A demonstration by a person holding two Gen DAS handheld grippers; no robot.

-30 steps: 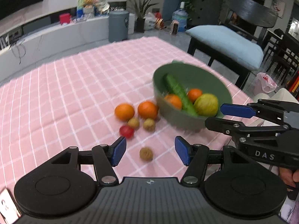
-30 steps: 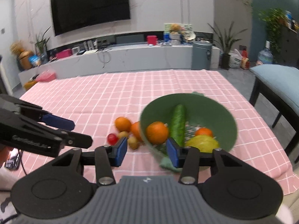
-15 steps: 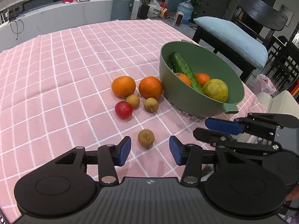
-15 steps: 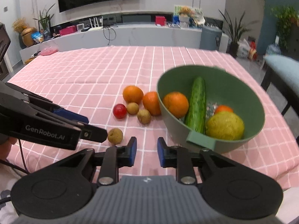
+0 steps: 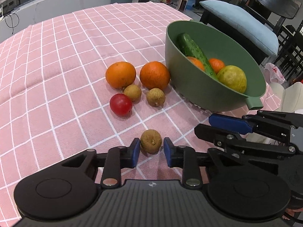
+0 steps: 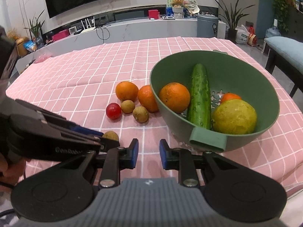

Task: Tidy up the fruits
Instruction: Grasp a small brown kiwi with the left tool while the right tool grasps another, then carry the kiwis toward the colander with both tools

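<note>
**Left fingers bracket a longan on the checked cloth**

The left gripper (image 5: 151, 152) sits low over the pink, white-gridded cloth (image 5: 56, 75), its blue-padded fingers (image 5: 135, 152) apart, with a small round longan (image 5: 151, 141) between them. The fruit's skin is tan, rough and matte, with a stem nub facing the camera. A thin gap shows beside each pad, so I cannot tell whether they touch it.

Ahead of these fingers lies a loose cluster: a glossy red tomato (image 5: 120, 104), two more dull brown longans (image 5: 132, 92) (image 5: 155, 97), and behind them two pebbly-skinned oranges (image 5: 120, 74) (image 5: 155, 75).

The right gripper (image 6: 148, 156) hovers over bare cloth, fingers apart and holding nothing. Ahead and to their right stands a smooth green plastic bowl (image 6: 265, 87) with a perforated floor and a tab handle. Inside are a bumpy cucumber (image 6: 199, 96), an orange (image 6: 174, 96), a smaller orange (image 6: 230, 96) and a yellow-green, dimpled round fruit (image 6: 234, 116).
</note>
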